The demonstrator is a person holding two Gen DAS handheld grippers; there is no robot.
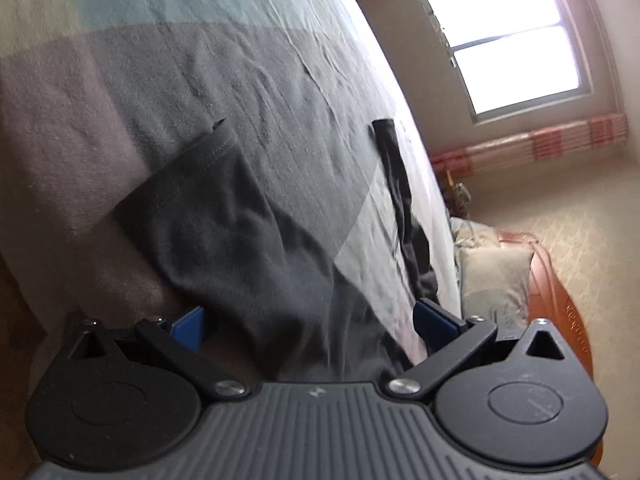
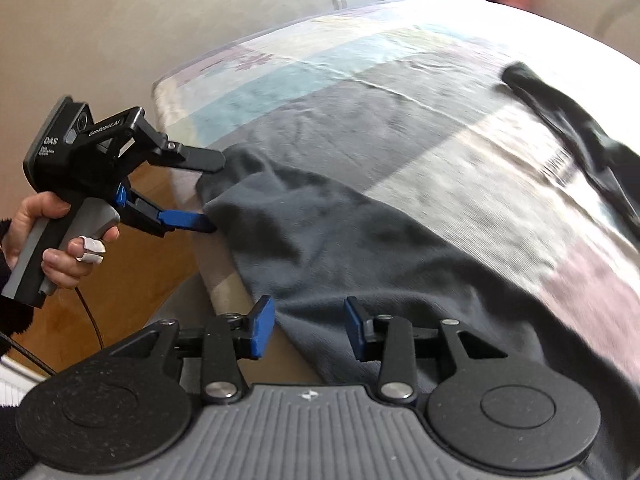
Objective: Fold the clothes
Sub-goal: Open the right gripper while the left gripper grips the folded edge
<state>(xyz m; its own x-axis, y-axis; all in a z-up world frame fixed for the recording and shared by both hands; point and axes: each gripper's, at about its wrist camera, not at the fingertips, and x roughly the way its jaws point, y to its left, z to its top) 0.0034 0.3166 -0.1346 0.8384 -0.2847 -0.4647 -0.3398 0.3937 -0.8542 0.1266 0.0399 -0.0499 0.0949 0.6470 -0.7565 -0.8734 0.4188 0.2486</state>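
Note:
A dark grey garment (image 1: 248, 248) (image 2: 360, 248) lies spread on the bed and hangs a little over its near edge. My left gripper (image 1: 312, 326) is open wide, its blue pads (image 1: 188, 328) on either side of the cloth. In the right wrist view, the left gripper (image 2: 212, 196) straddles a corner of the garment at the bed's edge, held by a hand (image 2: 60, 256). My right gripper (image 2: 308, 328) stands open with the garment's near hem between its pads (image 2: 260, 328). A black strip of cloth (image 1: 396, 176) (image 2: 568, 120), perhaps a sleeve, stretches away across the bed.
The bed cover (image 1: 200, 80) (image 2: 360, 60) is a patchwork of grey, pale blue and pink. A bright window (image 1: 500, 40), a pillow (image 1: 492, 276) and a wooden headboard (image 1: 560, 312) lie beyond. Wooden floor (image 2: 140, 260) and a cable (image 2: 88, 320) are beside the bed.

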